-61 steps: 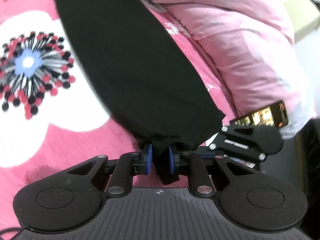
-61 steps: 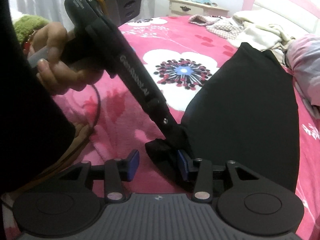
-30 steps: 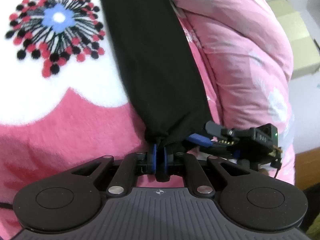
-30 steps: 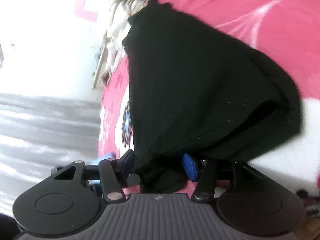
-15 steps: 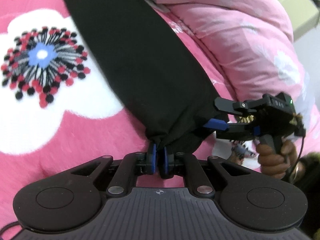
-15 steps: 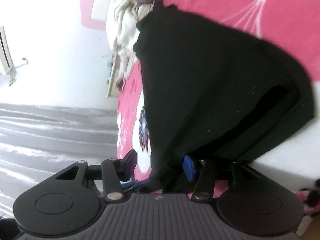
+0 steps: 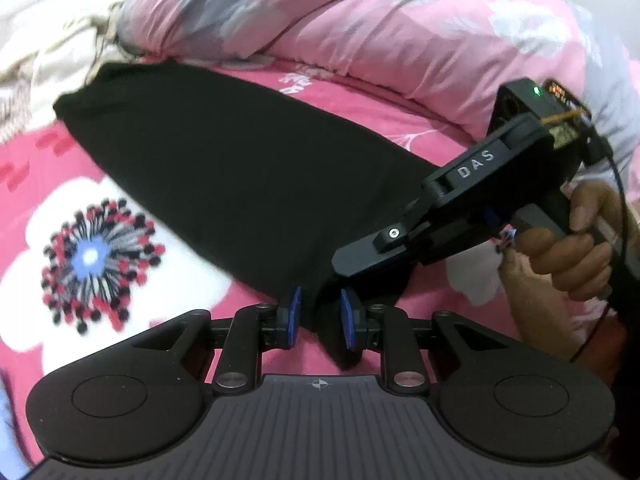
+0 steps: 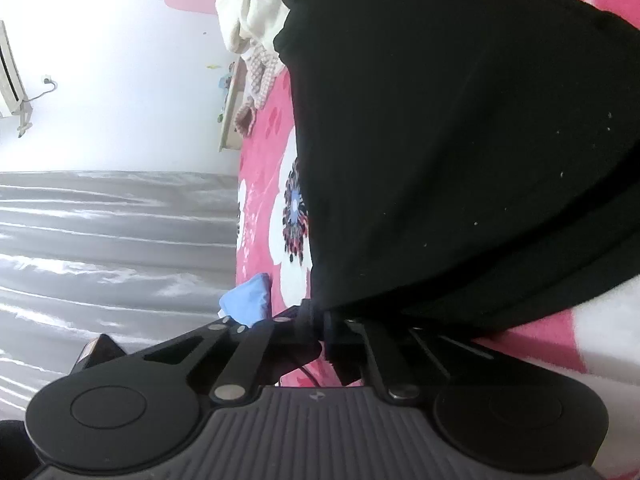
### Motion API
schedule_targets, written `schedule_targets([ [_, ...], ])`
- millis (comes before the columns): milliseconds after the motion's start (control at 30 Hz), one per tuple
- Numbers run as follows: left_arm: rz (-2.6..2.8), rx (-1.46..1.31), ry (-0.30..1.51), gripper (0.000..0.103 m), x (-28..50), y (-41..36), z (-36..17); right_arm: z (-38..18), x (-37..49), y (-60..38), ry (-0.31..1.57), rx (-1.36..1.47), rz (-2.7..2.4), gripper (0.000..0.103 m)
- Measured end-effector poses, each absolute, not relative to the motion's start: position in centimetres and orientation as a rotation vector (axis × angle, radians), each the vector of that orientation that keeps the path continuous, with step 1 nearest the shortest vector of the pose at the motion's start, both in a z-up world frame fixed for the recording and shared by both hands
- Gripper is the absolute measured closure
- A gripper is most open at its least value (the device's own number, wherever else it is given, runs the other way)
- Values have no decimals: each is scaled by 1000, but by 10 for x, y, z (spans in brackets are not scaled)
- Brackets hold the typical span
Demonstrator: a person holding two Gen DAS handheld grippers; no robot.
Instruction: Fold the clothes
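1. The black garment [image 7: 240, 184] lies stretched across the pink floral bedspread [image 7: 80, 312], its far end near a heap of cream-coloured laundry [image 7: 48, 44] and its near end bunched at the two grippers.

2. Left gripper [image 7: 319, 320]: its jaws have just been opening. The blue pads [image 7: 295, 312] stand apart with the garment's bunched corner between them. The cloth lies against the left pad and shows a gap to the right one, so no pinch is visible.

3. Right gripper [image 8: 318, 330]: its jaws have just been closing and now stand pressed together on a fold of the garment's edge. The cloth pulls taut from that point in the right wrist view. The pads themselves are hidden under dark fabric, so the exact contact is probably at the hem but cannot be confirmed.

4. In the left wrist view the right gripper [image 7: 340, 276] reaches in from the right, and its tip meets the garment just beside the left gripper's pads. A hand [image 7: 576, 256] holds its handle, and a green light shows on its body.

5. A pink floral duvet [image 7: 400, 24] is piled along the far side of the garment, touching its long edge.

6. A small blue cloth [image 8: 248, 300] lies on the bedspread beyond the right gripper's left finger. Grey curtains [image 8: 112, 240] fill that side of the right wrist view.
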State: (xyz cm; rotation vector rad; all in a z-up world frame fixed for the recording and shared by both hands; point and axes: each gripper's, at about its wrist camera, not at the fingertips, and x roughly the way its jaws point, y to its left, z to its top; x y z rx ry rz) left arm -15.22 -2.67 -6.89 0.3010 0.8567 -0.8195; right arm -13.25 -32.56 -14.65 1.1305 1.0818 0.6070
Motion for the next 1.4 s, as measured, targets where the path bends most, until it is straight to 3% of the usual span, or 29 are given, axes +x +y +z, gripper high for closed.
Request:
schedule_targets([
  [833,-725,486,736,82,-177,-50,-74,-159,-130,-317,1104,1410,659,101],
  [900,-718,494,724,85,-178,-50,-73,-159,-128,-314,1109,1422,673,101],
  [967,-710,506,707,95,-180,-49,-72,-158,-128,-313,1109,1418,682,101],
  [1067,-701,460,705,99,-179,-41,-67,-155,-128,-316,1101,1420,692,100],
  [1267,-683,275,809,100,-161,-18,-61,-137,-130,-327,1066,1225,654,88],
  [1400,-663,125,912,100,-148,2,-66,-103,-137,-318,1020,799,663,87],
])
